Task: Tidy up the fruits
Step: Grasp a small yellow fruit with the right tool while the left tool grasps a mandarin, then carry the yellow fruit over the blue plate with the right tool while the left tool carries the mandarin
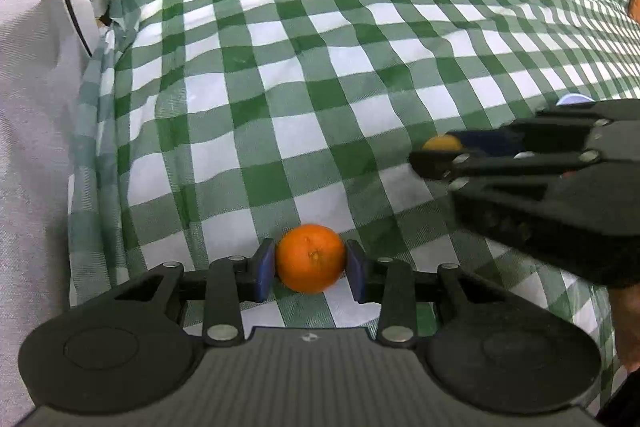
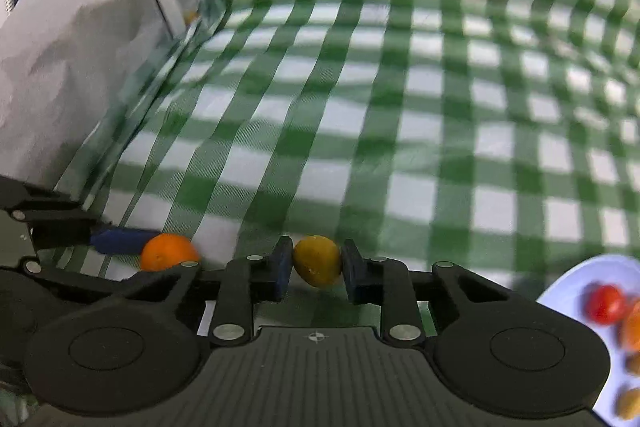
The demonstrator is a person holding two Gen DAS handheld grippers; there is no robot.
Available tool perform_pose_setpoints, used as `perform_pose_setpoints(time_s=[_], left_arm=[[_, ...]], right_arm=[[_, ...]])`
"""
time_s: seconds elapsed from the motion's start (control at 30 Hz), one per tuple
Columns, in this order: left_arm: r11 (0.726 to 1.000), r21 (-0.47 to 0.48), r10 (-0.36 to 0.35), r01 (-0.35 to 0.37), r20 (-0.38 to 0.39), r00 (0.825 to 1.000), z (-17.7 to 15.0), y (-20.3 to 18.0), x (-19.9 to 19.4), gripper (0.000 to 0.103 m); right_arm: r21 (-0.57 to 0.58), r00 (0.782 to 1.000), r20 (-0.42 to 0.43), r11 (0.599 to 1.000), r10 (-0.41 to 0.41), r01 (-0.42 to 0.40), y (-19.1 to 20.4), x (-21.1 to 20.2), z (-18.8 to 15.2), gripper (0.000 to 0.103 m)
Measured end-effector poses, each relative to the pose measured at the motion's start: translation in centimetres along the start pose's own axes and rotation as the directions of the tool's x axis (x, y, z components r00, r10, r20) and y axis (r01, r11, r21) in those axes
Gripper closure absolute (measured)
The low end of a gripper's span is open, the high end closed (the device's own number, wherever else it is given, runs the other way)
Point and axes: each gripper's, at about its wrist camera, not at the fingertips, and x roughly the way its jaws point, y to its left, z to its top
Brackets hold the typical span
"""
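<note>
Green-and-white checked cloth [image 1: 320, 75] covers the whole surface, and on it the left gripper [image 1: 310, 267] pinches a mandarin [image 1: 310, 258] while the right gripper [image 2: 316, 263] clamps a small yellow-green fruit [image 2: 317, 261]. Both fruits sit low by the cloth (contact unclear). Lift straight up, squeezing gently, then carry each to the pale plate [image 2: 568, 291] nearby, clear of the tomato [image 2: 606, 303].

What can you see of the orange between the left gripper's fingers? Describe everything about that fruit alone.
The orange is small, round and bright, with a dimpled peel and a pale stem scar facing the camera. It looks whole and unpeeled. It sits low over the green-and-white checked cloth, between the blue pads of the left gripper, which press on its two sides. Whether it rests on the cloth is unclear.
</note>
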Motion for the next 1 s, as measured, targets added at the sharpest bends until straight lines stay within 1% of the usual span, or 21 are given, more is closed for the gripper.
perform_pose_setpoints(time_s=[0.07,0.27,0.43,0.67,0.93,1.0], left_arm=[[1.000,0.001,0.001,-0.001,-0.008,1.000,0.0,-0.1,0.2,0.062],[1.000,-0.001,0.003,-0.003,-0.018,1.000,0.1,-0.1,0.7,0.062],[1.000,0.007,0.013,-0.013,-0.018,1.000,0.0,-0.3,0.7,0.062],[1.000,0.003,0.027,-0.027,-0.014,1.000,0.3,-0.6,0.6,0.062],[0.999,0.019,0.034,-0.034,0.010,0.999,0.8,-1.8,0.1,0.062],[0.999,0.030,0.032,-0.033,0.030,0.999,1.0,-2.5,-0.2,0.062]], right_arm=[[0.010,1.000,0.015,1.000,-0.003,0.003,-0.4,-0.4,0.3,0.076],[0.018,0.999,-0.042,0.999,-0.028,0.029,-1.0,0.7,-0.2,0.075],[0.015,1.000,-0.016,1.000,-0.025,0.025,-0.7,0.1,-0.1,0.075],[0.025,1.000,0.004,0.999,-0.030,0.030,-1.2,-1.0,0.0,0.075],[0.039,0.998,0.039,0.998,-0.050,0.049,-2.9,-3.6,-0.4,0.075],[0.044,0.997,0.048,0.997,-0.059,0.057,-3.8,-4.5,-0.6,0.075]])
